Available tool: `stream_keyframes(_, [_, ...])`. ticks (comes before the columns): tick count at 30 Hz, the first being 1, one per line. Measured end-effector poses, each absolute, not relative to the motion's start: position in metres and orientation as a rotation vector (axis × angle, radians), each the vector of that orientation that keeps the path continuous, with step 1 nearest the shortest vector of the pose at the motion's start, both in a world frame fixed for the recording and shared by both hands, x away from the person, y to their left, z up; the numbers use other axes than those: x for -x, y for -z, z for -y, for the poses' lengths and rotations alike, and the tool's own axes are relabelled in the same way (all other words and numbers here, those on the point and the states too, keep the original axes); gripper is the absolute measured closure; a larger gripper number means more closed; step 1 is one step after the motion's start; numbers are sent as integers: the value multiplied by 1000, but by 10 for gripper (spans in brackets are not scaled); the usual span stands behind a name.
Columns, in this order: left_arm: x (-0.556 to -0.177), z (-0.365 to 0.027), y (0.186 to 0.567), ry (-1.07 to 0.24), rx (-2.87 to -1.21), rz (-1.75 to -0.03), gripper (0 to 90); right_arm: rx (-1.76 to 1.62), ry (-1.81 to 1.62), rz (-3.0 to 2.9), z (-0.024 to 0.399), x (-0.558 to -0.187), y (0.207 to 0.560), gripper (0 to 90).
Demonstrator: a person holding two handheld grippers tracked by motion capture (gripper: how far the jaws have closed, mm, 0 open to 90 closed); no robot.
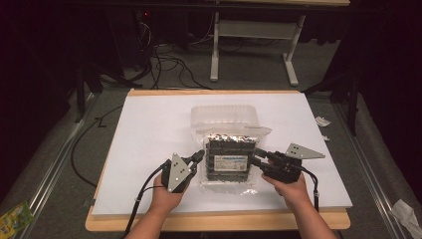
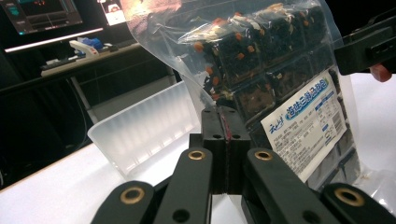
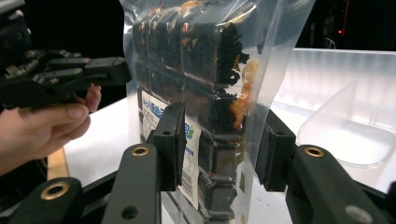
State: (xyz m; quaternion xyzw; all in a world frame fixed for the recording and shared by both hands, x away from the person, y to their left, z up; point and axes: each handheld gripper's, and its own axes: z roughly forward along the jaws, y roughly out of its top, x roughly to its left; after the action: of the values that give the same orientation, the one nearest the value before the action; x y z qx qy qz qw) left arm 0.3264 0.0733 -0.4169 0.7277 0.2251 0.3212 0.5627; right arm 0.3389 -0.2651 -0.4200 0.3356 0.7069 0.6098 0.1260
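Note:
A clear plastic bag (image 1: pixel 228 162) packed with dark blocks and bearing a white and blue label rests on the white sheet (image 1: pixel 149 149), between both grippers. My left gripper (image 1: pixel 199 157) is at the bag's left edge. In the left gripper view its jaws (image 2: pixel 226 112) are pressed together on the film edge of the bag (image 2: pixel 280 70). My right gripper (image 1: pixel 254 159) is at the right edge. In the right gripper view its jaws (image 3: pixel 219 126) stand apart on either side of the bag (image 3: pixel 201 70), and the pads do not visibly press on it.
A clear plastic tray (image 1: pixel 224 117) lies just behind the bag, also visible as a tray (image 2: pixel 144 126) and a tray (image 3: pixel 345 116). The sheet covers a wooden table top (image 1: pixel 214 221). Cables and a table frame (image 1: pixel 254 30) are on the floor beyond.

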Motion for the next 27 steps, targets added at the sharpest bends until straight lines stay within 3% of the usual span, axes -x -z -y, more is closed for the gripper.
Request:
stream_keyframes(12, [-317, -72, 413, -810, -1703, -455, 900, -1012, -1773, -2099, 266, -345, 420, 507])
stream_keyframes(16, [-316, -71, 414, -824, -1705, -452, 900, -1047, -1780, -2114, 267, -351, 422, 382])
stream_keyframes(20, [-317, -72, 415, -826, -1706, -452, 900, -1080, -1811, -2106, 271, -359, 425, 313])
stream_keyframes(25, [-318, -72, 415, -821, -1703, -460, 900, -1060, -1838, -2150, 265, -367, 425, 368])
stream_keyframes(27, [-318, -72, 415, -817, -1704, -467, 900, -1020, -1830, -2187, 260, -367, 424, 459])
